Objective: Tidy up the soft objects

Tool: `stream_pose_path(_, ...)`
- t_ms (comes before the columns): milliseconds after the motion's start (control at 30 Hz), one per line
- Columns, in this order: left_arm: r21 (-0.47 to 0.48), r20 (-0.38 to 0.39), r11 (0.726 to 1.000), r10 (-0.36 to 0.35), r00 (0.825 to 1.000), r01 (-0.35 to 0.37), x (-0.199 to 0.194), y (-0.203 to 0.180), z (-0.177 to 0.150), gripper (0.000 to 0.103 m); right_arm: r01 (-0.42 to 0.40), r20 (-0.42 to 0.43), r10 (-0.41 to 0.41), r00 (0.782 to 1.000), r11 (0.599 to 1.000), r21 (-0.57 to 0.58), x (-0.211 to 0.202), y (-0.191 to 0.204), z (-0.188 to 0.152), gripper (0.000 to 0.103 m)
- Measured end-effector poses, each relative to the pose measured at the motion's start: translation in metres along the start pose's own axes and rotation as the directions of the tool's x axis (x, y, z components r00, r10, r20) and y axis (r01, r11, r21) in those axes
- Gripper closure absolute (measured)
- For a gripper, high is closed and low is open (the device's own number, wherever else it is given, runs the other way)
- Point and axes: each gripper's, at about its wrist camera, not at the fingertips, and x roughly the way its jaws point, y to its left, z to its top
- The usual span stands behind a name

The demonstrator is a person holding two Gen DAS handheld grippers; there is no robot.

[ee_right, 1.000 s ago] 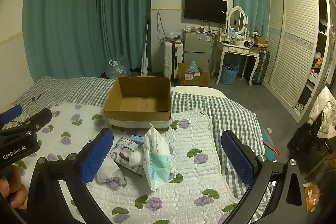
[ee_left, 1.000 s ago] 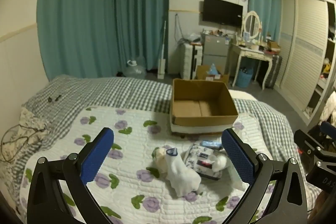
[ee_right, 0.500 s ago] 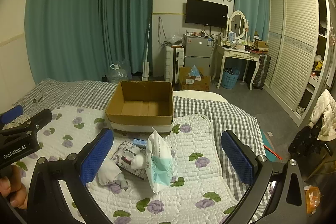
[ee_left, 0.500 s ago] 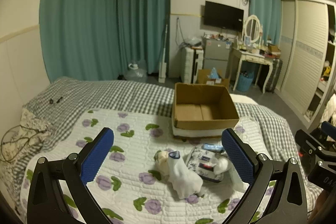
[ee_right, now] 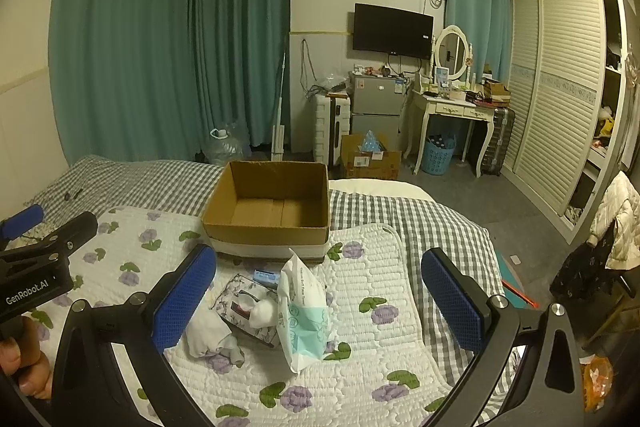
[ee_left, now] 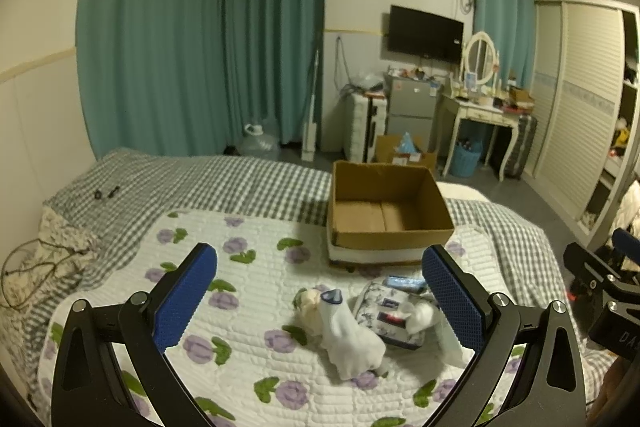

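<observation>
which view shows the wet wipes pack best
The right wrist view: the wet wipes pack stands in full between the open gripper's fingers, printed front facing the camera. In the left wrist view only a blurred white sliver shows behind the left gripper's right finger.

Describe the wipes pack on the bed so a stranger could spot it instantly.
Find the open brown cardboard box on the floral quilted bedspread. Just in front of it lies a small pile of soft items; the tall white-and-mint plastic wipes pack stands at the pile's right edge, glossy and printed, unlike the floral fabric pouch beside it.
</observation>
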Motion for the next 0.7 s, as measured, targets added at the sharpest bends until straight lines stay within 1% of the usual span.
stream_pose_path(700,-0.008,0.005,1.000,-0.006,1.000,0.006,0.0003,-0.0023,-0.0006,0.000,0.002,0.016,-0.002,1.000,1.000,0.005,-0.0049,-0.0054,0.0032,0.000)
